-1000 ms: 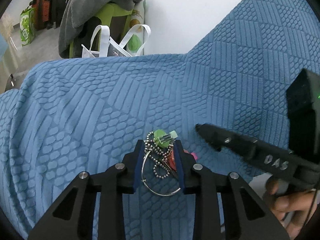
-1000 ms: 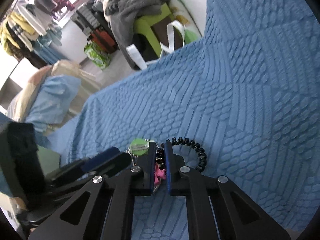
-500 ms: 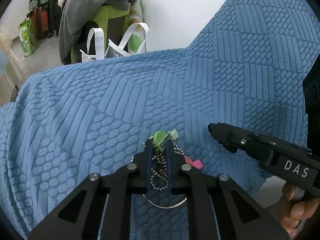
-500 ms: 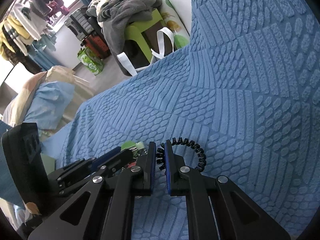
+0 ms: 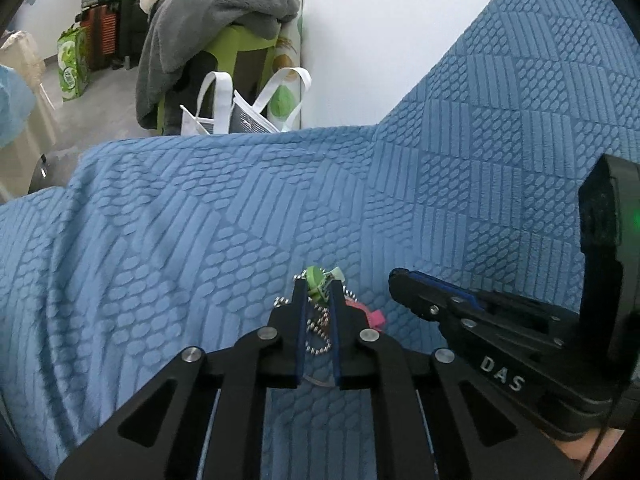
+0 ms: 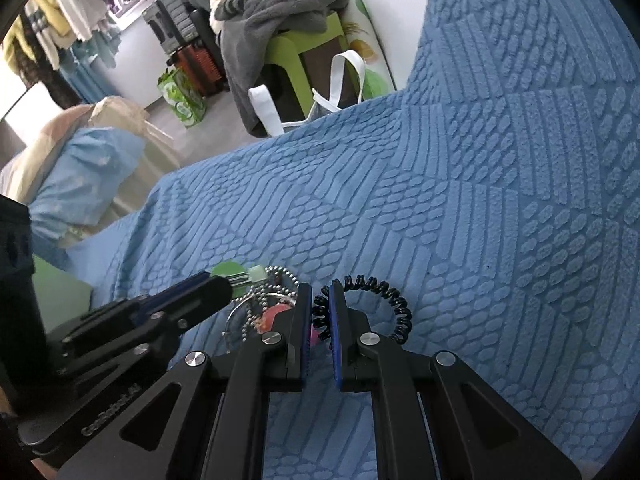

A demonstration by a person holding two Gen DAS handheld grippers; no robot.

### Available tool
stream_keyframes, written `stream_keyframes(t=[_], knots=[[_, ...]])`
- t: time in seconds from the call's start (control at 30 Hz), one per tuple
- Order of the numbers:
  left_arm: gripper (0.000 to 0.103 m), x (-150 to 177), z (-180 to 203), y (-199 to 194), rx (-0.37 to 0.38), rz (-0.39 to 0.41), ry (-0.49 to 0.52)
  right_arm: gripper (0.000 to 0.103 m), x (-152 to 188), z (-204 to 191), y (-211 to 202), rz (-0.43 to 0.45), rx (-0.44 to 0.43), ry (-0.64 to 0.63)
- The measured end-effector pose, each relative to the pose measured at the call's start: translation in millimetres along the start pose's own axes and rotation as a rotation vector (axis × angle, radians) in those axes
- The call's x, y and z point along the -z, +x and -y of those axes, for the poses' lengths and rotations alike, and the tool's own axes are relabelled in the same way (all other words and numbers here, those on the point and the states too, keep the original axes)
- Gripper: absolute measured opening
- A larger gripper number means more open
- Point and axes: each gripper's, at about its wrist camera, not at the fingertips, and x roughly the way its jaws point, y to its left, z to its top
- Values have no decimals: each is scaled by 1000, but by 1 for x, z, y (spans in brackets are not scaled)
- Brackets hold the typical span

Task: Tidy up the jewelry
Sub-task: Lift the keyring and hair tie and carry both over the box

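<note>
Here the green charm (image 5: 315,279) sits pinched between the left hand-held gripper (image 5: 318,294).

"DAS" on right gripper (image 5: 404,286), blurred lettering, perhaps "CanRobot.AI", on left gripper (image 6: 224,286)

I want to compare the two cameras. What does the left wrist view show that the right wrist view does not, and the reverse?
Only the left wrist view: the left gripper from behind, shut on the green charm and ball chain. Only the right wrist view: the right gripper shut on the black coil hair tie, and clothes hanging by a window. Both show the blue blanket, the charm, the chain, a pink piece and the grey clothes pile.
</note>
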Motion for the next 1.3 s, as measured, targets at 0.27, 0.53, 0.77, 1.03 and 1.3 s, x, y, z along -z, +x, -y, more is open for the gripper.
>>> stream_keyframes(t=[0.27, 0.53, 0.77, 1.03, 1.3], knots=[[10, 7, -16, -41, -23, 35, -12, 6, 3, -38, -11, 19, 14, -113], [10, 11, -38, -82, -55, 85, -32, 6, 15, -73, -27, 53, 12, -173], [10, 17, -54, -118, -83, 116, -43, 6, 24, -89, -42, 82, 15, -192], [10, 41, -64, -147, -155, 105, -23, 6, 27, -105, -65, 131, 1, -196], [10, 45, -78, -182, -157, 129, -50, 6, 39, -136, -88, 182, -39, -248]])
